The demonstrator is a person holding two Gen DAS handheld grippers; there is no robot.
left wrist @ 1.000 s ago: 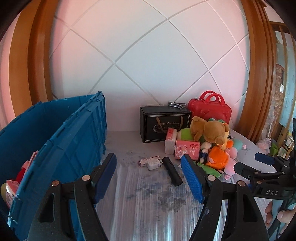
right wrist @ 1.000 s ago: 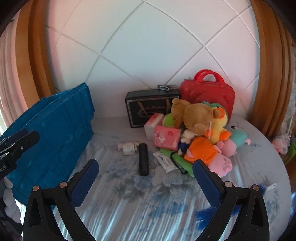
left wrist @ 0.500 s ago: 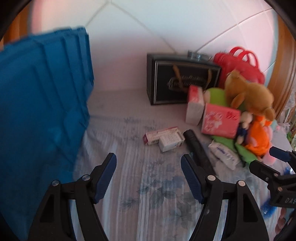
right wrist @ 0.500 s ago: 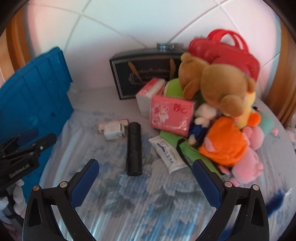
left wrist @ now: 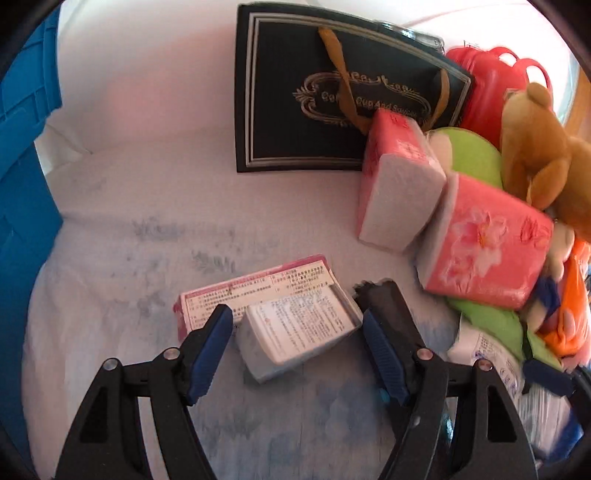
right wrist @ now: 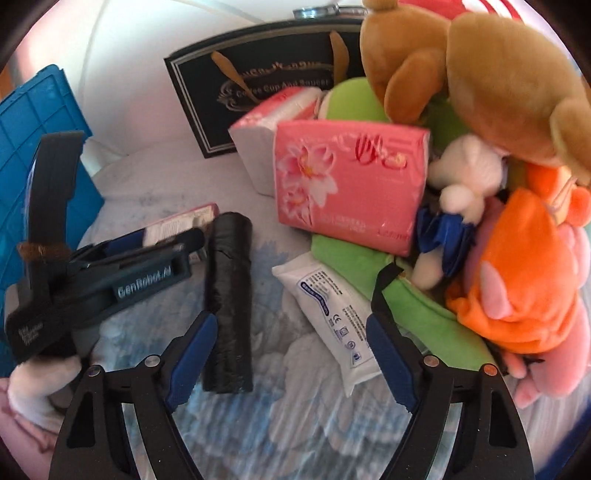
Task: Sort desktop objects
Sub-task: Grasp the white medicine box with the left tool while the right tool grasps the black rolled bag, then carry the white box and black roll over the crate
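Not much background here, honestly. The tabletop is covered by a white cloth with a faded blue-grey flower print. The print looks patchy and washed out in the left wrist view. In the right wrist view it's a lot bluer down near the bottom edge, and the fabric looks wrinkled there. The cloth bunches into a fold at the far left. Behind it all is a plain white wall with a pinkish tint, and a thin seam runs across its top. A sliver of wood trim peeks in at the right edge.
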